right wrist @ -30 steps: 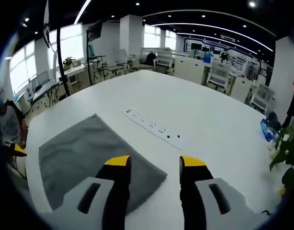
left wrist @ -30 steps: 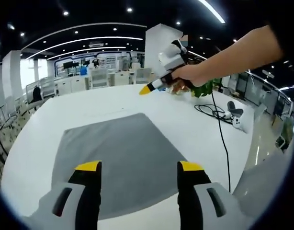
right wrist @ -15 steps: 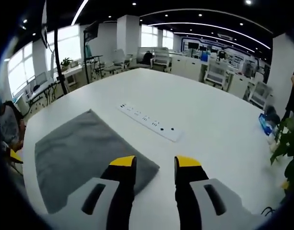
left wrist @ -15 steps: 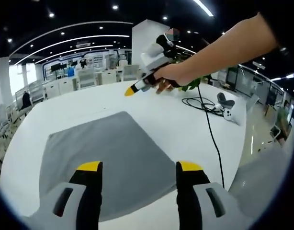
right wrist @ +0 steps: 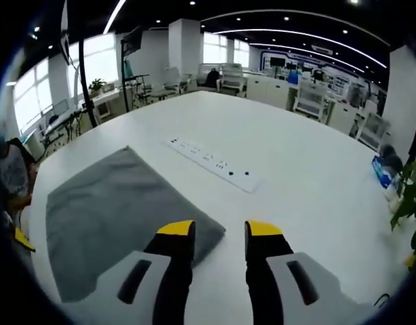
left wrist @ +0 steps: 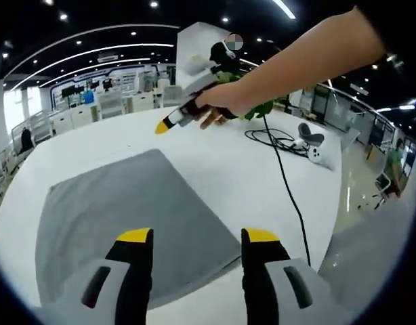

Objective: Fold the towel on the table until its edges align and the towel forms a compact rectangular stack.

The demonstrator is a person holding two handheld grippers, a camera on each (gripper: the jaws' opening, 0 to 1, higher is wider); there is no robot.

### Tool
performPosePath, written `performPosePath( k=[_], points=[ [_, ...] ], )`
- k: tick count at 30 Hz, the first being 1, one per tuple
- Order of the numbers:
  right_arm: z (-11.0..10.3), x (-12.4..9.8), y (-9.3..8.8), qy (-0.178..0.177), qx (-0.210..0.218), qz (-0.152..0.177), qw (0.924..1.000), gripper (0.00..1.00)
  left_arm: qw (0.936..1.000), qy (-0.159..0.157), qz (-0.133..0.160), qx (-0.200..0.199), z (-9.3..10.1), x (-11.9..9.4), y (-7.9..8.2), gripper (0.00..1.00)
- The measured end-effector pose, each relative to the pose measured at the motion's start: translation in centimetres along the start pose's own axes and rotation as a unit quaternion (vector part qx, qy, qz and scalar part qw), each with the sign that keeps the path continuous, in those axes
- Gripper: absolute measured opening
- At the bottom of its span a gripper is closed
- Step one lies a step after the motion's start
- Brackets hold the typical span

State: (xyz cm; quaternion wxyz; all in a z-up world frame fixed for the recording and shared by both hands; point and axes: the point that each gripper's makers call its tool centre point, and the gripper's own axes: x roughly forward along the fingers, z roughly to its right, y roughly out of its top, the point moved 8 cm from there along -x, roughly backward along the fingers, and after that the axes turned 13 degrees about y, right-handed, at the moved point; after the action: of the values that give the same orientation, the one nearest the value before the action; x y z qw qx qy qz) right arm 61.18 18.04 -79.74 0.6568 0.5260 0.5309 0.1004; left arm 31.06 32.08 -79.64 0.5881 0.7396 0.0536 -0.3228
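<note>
Towel [left wrist: 133, 223], grey and spread flat on the white tabletop [left wrist: 215, 145], lies just under your left gripper [left wrist: 197, 235], whose jaws stand apart with nothing between them. Your right gripper [right wrist: 219, 229] hovers over the towel's [right wrist: 120, 210] corner, jaws parted and empty too. Farther off, a white power strip [right wrist: 211, 162] lies on the tabletop [right wrist: 296, 176] beyond the towel, and a black cable [left wrist: 282, 176] trails across the far side.

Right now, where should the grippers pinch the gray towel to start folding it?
Probably at its corners. The towel lies flat on the table, so only the thin edges can be pinched. The right gripper, jaws open, is already at one corner; the left gripper could come in low over the near edge.
</note>
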Motion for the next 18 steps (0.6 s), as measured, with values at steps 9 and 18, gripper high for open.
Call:
performPosePath(
  k=[9, 18],
  points=[
    [0.3, 0.9, -1.4, 0.008, 0.005, -0.009, 0.9999, 0.29, 0.9991, -0.024, -0.016, 0.032, 2.1, 1.1, -0.7, 0.49],
    [0.5, 1.9, -2.6, 0.013, 0.015, -0.016, 0.9997, 0.29, 0.9973, -0.045, -0.031, 0.049, 3.4, 2.3, -1.6, 0.47]
  ],
)
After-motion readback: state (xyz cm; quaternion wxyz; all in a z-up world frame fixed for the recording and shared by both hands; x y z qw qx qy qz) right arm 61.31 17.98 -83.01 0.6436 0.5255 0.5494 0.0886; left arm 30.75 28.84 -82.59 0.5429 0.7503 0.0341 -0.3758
